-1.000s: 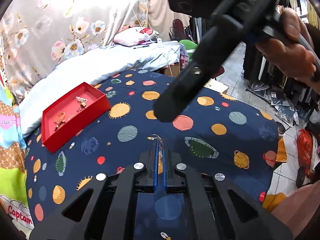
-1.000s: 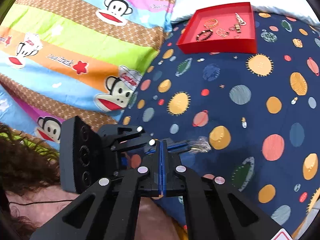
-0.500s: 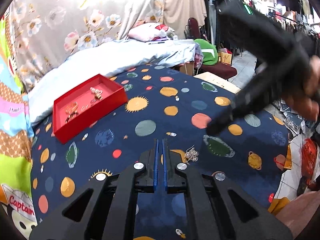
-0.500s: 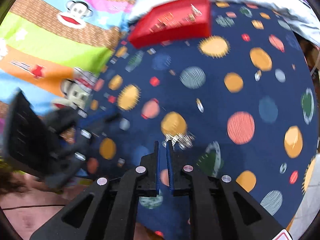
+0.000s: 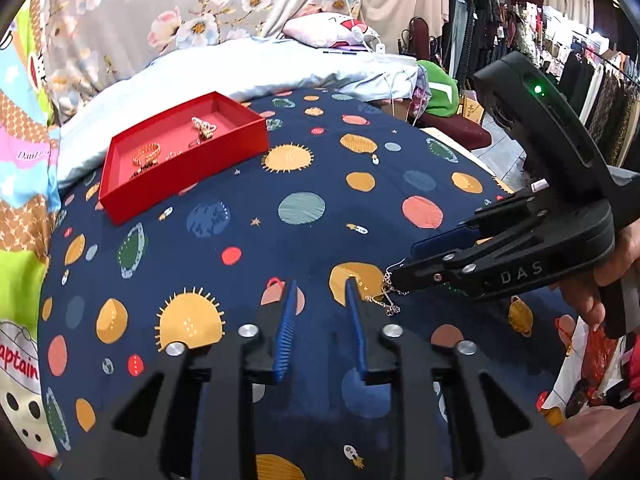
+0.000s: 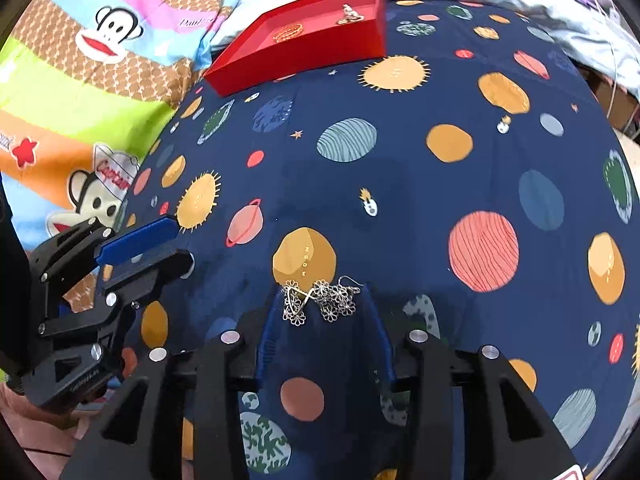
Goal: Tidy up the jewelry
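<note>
Silver filigree earrings (image 6: 320, 300) on planet-print sheet (image 6: 400, 184), between tips of wide-open right gripper (image 6: 322, 310) — nothing gripped. Left gripper (image 5: 320, 300) now spread too, empty; both shut a second ago. Red tray (image 6: 304, 52) far left.

L tongs (image 5: 320, 284) open; R tongs (image 5: 400, 264) touching earring (image 5: 387, 300).

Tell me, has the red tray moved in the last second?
Cannot tell. The red tray sits differently in each view, but both cameras moved; its place on the planet-print cloth looks about the same.
</note>
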`<act>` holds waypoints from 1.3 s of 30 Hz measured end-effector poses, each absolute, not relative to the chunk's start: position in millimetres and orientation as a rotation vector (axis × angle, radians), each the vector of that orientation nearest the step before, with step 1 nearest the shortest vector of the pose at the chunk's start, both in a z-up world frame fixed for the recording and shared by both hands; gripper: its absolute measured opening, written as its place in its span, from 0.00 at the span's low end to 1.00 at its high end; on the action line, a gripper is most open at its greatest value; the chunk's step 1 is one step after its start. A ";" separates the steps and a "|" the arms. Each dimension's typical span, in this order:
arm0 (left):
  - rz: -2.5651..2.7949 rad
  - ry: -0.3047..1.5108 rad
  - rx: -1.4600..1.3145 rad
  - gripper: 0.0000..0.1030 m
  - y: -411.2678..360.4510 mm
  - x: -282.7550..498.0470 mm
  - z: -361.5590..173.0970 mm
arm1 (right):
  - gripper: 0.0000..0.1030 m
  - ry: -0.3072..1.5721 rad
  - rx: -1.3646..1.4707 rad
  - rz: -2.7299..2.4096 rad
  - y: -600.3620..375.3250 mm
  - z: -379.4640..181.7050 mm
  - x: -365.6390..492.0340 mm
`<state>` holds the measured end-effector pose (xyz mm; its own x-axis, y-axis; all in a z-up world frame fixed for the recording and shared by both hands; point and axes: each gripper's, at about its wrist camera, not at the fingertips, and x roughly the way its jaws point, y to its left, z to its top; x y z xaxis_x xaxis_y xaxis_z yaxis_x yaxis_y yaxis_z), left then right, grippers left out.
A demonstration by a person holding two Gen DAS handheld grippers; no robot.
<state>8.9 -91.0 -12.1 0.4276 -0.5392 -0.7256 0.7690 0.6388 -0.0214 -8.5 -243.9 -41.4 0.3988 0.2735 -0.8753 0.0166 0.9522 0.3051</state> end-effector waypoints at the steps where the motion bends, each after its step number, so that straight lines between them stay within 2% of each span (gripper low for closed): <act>1: -0.835 0.775 0.333 0.24 -91.3 9.4 -13.4 | 0.39 1.155 0.270 0.168 -241.2 -42.4 -8.0; 2: -0.833 0.778 0.331 0.24 -91.6 9.4 -13.4 | 0.36 1.164 0.250 0.170 -237.6 -44.4 -6.8; 4: -0.826 0.784 0.325 0.24 -91.2 10.3 -14.0 | 0.21 1.182 0.206 0.155 -232.7 -49.5 -6.5; 6: -0.819 0.788 0.318 0.24 -90.5 11.7 -14.1 | 0.11 1.199 0.181 0.139 -230.9 -54.2 -9.2; 9: -0.819 0.795 0.308 0.24 -89.7 13.9 -13.9 | 0.00 1.197 0.212 0.155 -234.1 -51.8 -17.2; 13: -0.835 0.805 0.298 0.24 -91.0 14.1 -14.7 | 0.00 1.178 0.257 0.157 -241.9 -42.9 -29.1; 17: -0.852 0.813 0.301 0.32 -96.6 9.9 -17.2 | 0.00 1.146 0.292 0.152 -249.8 -32.3 -38.5; 20: -0.859 0.816 0.300 0.32 -100.6 7.0 -18.5 | 0.02 1.117 0.271 0.139 -246.6 -29.2 -36.3; 22: -0.861 0.816 0.302 0.32 -101.8 5.4 -18.3 | 0.19 1.123 0.251 0.113 -243.4 -32.3 -31.1; 24: -0.859 0.814 0.305 0.32 -101.8 4.5 -17.6 | 0.29 1.122 0.249 0.110 -240.8 -35.3 -26.8; 25: -0.855 0.813 0.307 0.32 -101.6 4.7 -17.3 | 0.30 1.123 0.240 0.110 -238.8 -36.9 -25.3; 29: -0.846 0.820 0.304 0.32 -100.7 7.6 -18.0 | 0.29 1.145 0.191 0.097 -232.7 -47.3 -17.8; 31: -0.845 0.820 0.307 0.32 -101.6 7.8 -18.1 | 0.12 1.162 0.185 0.085 -234.1 -53.3 -17.6; 32: -0.847 0.819 0.307 0.32 -101.9 7.4 -17.9 | 0.10 1.168 0.193 0.091 -235.6 -55.4 -19.2; 35: -0.861 0.822 0.305 0.32 -103.6 6.2 -18.3 | 0.06 1.165 0.226 0.104 -240.3 -52.5 -26.2; 39: -0.881 0.840 0.300 0.34 -108.2 4.4 -22.3 | 0.06 1.164 0.294 0.129 -248.7 -47.6 -36.4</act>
